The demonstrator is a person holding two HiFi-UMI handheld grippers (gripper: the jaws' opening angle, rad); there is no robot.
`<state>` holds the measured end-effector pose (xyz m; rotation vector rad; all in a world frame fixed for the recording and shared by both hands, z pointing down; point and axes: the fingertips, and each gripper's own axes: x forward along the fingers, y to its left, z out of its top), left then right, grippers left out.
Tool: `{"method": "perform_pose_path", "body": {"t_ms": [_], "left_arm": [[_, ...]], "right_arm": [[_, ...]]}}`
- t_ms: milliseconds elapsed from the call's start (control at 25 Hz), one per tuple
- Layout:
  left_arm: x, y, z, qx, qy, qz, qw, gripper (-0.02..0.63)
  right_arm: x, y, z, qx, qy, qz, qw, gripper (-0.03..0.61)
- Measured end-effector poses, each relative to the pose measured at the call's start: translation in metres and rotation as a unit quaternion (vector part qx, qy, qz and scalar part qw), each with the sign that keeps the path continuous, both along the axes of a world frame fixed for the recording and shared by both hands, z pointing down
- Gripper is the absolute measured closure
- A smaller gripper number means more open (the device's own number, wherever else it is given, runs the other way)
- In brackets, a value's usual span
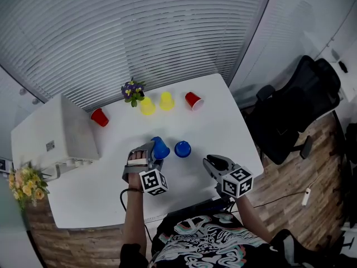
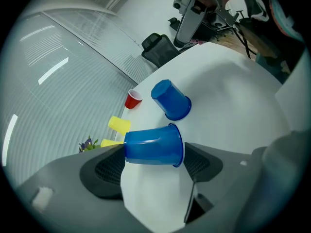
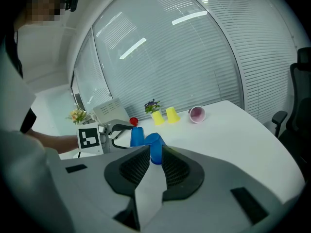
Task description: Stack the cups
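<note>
Evidently the stacking is at an early stage: no cup rests on another yet.

Left gripper [image 1: 152,153]: jaws clamped on a blue plastic cup [image 2: 151,144]. It is carried just beside the second blue plastic cup [image 1: 182,149], which stands alone near the middle of the white table [image 1: 223,121], apparently mouth down.

Right gripper [image 1: 208,161]: jaws drawn to a narrow gap with nothing between them. They are aimed at the blue pair from nearby, touching neither.

Back row, well apart from both grippers: the first yellow plastic cup [image 1: 147,106] and the second yellow plastic cup [image 1: 166,101] stand side by side next to a small pot of flowers [image 1: 133,91]. The tipped red plastic cup [image 1: 193,100] lies on its side to their right. The left-hand red plastic cup [image 1: 100,117] stands next to a white box [image 1: 56,133].

Judged progress: one cup is picked up and brought to its partner, and none is placed. The step in hand appears to be joining the two blue cups. The four remaining cups are untouched, and the tipped red one will probably need righting before it can nest.
</note>
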<state>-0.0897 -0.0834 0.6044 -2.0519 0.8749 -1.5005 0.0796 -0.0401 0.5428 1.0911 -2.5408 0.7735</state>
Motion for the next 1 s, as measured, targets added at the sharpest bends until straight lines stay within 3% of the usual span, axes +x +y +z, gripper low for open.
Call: {"method": "perform_pose_path", "body": {"t_ms": [160, 320, 640, 1000], "left_arm": [[0.003, 0.002, 0.000, 0.009, -0.014, 0.010, 0.9998, 0.239], [0.007, 0.008, 0.001, 0.012, -0.027, 0.029, 0.9991, 0.239], [0.007, 0.022, 0.002, -0.012, -0.023, 0.039, 0.9989, 0.233], [0.020, 0.041, -0.001, -0.076, 0.037, 0.049, 0.9952, 0.235]], "right_arm": [[0.000, 0.001, -0.001, 0.001, -0.007, -0.005, 1.000, 0.500], [-0.006, 0.007, -0.009, 0.001, -0.052, -0.021, 0.998, 0.488], [-0.010, 0.012, -0.006, -0.003, -0.046, -0.035, 0.998, 0.486], [-0.007, 0.016, -0.005, -0.004, -0.042, -0.034, 0.999, 0.486]]}}
